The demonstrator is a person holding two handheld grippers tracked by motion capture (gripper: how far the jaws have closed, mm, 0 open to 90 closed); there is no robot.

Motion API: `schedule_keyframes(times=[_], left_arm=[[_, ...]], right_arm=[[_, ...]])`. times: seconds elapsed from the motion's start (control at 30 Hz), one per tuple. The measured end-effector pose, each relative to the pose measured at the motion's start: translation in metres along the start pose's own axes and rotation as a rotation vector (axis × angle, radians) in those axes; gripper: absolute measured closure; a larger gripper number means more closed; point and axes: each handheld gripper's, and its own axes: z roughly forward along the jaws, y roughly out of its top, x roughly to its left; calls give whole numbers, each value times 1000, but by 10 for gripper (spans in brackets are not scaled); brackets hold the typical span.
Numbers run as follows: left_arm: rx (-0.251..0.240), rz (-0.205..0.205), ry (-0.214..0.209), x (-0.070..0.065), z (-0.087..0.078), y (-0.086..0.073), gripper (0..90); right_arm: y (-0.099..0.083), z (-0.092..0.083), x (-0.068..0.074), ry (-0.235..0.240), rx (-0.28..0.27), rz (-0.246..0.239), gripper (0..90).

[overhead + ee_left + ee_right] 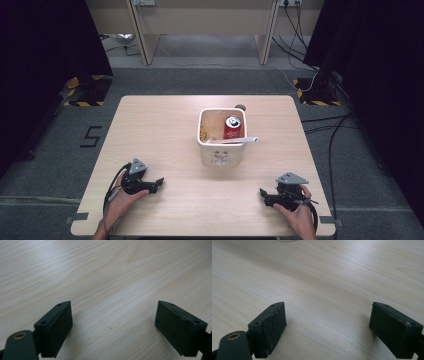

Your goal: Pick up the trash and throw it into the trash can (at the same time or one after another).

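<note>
- While both hands rest low on the counter (165, 125), the left gripper (159, 183) has its jaws spread wide, bare wood between them.
- Right gripper (262, 193): jaws likewise spread, pinching nothing.
- A white tub (221, 150) stands well ahead of both sets of jaws, about midway between them.
- Inside it a red can (233, 127) stands upright, far from either gripper.
- A white strip (241, 140) lies across the tub's near rim.

Pale matt wood-grain table (165, 125), glossy white plastic bin (220, 155), shiny red metal can (233, 127).
</note>
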Motion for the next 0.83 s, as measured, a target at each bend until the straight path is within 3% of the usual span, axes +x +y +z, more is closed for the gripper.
schedule_keyframes(times=[0.83], left_arm=[[0,1,0,0,0,0,139]], right_arm=[[0,0,0,-8,1,-4,131]])
